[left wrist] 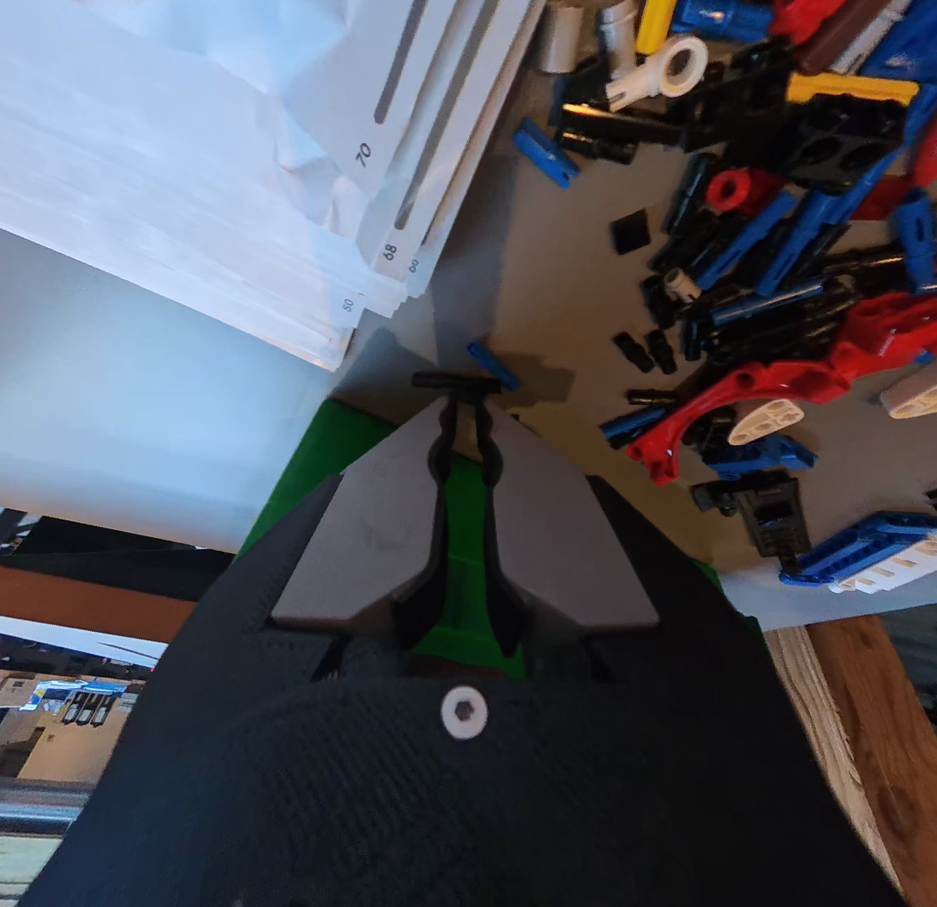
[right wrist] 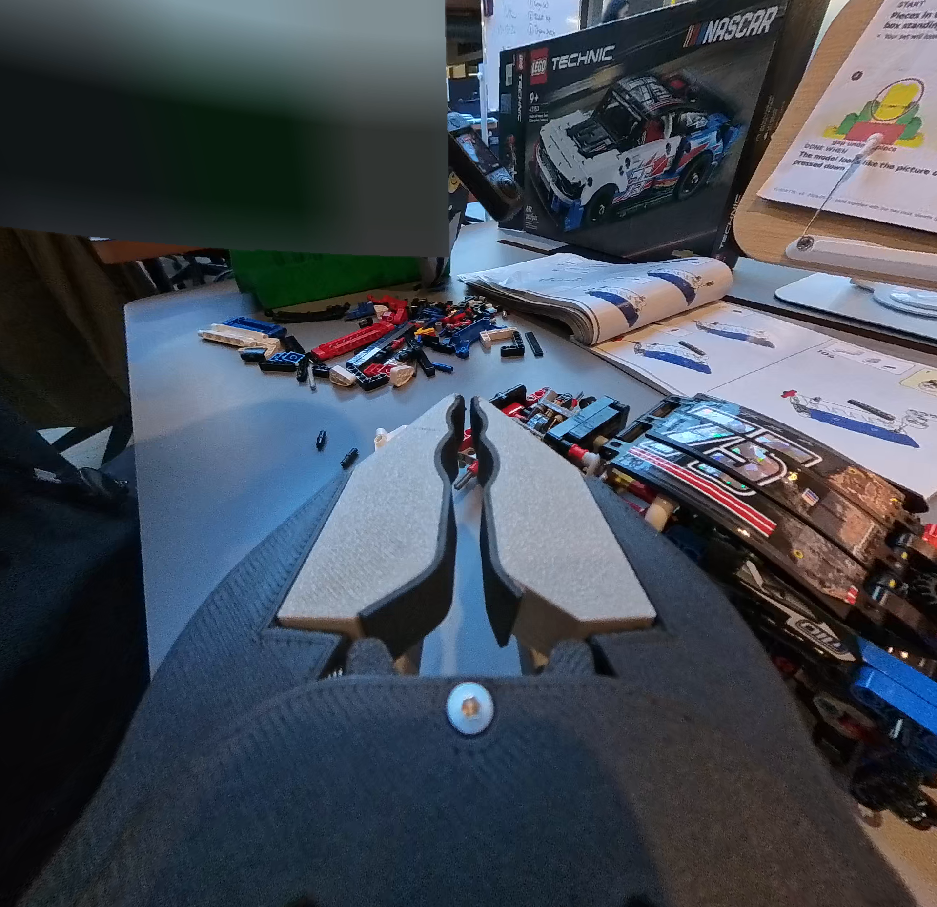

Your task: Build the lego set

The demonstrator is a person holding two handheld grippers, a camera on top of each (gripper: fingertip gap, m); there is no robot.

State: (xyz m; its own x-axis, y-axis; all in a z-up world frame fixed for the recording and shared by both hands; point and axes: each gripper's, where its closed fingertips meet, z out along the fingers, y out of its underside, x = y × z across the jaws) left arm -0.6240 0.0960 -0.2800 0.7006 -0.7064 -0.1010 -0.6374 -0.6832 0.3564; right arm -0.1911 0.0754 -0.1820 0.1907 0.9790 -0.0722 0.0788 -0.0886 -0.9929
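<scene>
In the left wrist view, a small black pin (left wrist: 456, 380) is pinched crosswise at the very tips of the left gripper (left wrist: 462, 406), above the grey table (left wrist: 507, 254). A short blue peg (left wrist: 491, 364) lies just behind it, the loose pile of parts (left wrist: 791, 213) is spread to the right, and the instruction booklet (left wrist: 213, 163) is at upper left. Since the hold is only at the tips, the pin is best carried slowly and kept square so it is not twisted out.

In the right wrist view, the right gripper (right wrist: 467, 407) is seen pressed almost together with nothing between its tips. The half-built car (right wrist: 735, 482) lies just to its right on the table. It could be steadied there while the pin is pushed straight into its hole.
</scene>
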